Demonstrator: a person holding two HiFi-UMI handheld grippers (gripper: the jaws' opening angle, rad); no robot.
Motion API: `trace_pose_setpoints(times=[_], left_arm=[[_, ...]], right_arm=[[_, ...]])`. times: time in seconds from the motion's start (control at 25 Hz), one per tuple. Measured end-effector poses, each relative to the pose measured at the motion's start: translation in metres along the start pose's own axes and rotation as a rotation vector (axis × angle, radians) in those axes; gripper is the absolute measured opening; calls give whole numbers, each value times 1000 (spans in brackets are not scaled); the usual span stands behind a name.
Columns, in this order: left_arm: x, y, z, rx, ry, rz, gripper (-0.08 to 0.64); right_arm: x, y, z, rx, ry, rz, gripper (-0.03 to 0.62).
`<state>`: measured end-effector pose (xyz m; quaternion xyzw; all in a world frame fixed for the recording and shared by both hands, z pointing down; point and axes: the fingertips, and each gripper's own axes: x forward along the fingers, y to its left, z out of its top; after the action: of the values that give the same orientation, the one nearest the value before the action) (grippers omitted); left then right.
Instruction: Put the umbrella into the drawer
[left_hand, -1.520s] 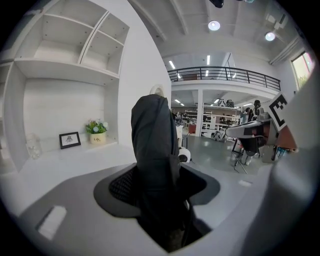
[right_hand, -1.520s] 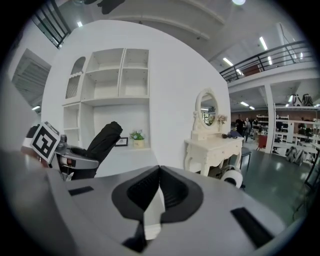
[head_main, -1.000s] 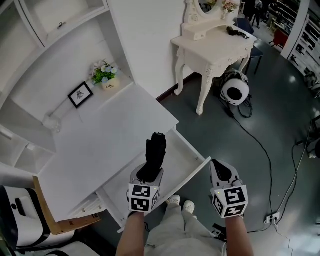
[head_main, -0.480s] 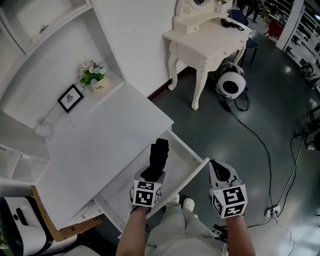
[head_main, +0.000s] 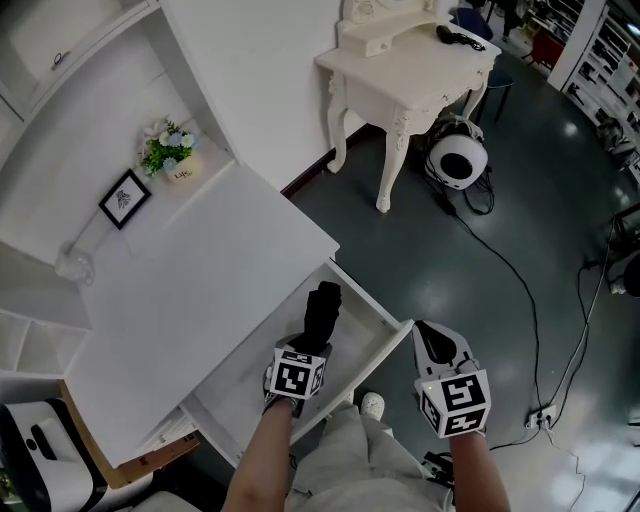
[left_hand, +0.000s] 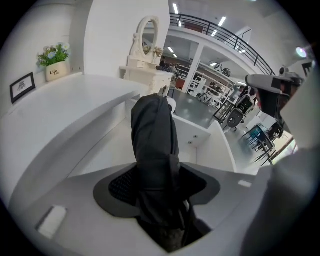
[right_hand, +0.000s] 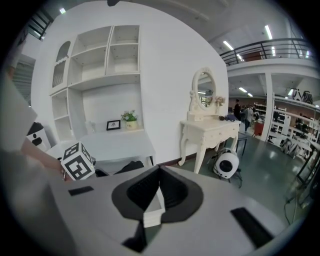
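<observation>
**While the umbrella hangs over the open drawer: handling notes**

As the head view shows it, the folded black umbrella is clamped in the left gripper. It sticks out toward 12 o'clock over the floor of the drawer, not yet lying in it. The left gripper view shows the jaws pinching its lower end, pads pressed into the fabric on both sides, with most of the body free beyond them.

The right gripper sits at 3 o'clock of the left one. Its jaws are closed on a white strip, which I read as the end of the drawer front. The counter lies at 10 o'clock of the drawer.

Handling, as a judgement:
- Light and compact, so weight is no concern.
- Stiff core inside, with soft, loose cloth outside.
- The cloth looks smooth and may slide over the ribs under the pads.
- Not fragile, so a short drop should do no harm.

Best hold: firmly across the body where something hard backs the cloth. The present end grip leaves a long free length that could pivot.
</observation>
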<state>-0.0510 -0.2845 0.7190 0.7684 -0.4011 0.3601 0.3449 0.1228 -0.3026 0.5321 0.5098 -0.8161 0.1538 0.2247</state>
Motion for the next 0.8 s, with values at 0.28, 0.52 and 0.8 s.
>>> trace_pose_setpoints(times=[0.28,0.52,0.8], left_arm=[[30,4,-19,13,117,-12,247],[47,6,-36,11,174,-13,249],[53,5,-40,11,186,-19,252]], right_arm=[[6,-2,-7,0,22,7,8],[9,1,-15,-2,42,15,8],[11,4,-22,-8,60,20,8]])
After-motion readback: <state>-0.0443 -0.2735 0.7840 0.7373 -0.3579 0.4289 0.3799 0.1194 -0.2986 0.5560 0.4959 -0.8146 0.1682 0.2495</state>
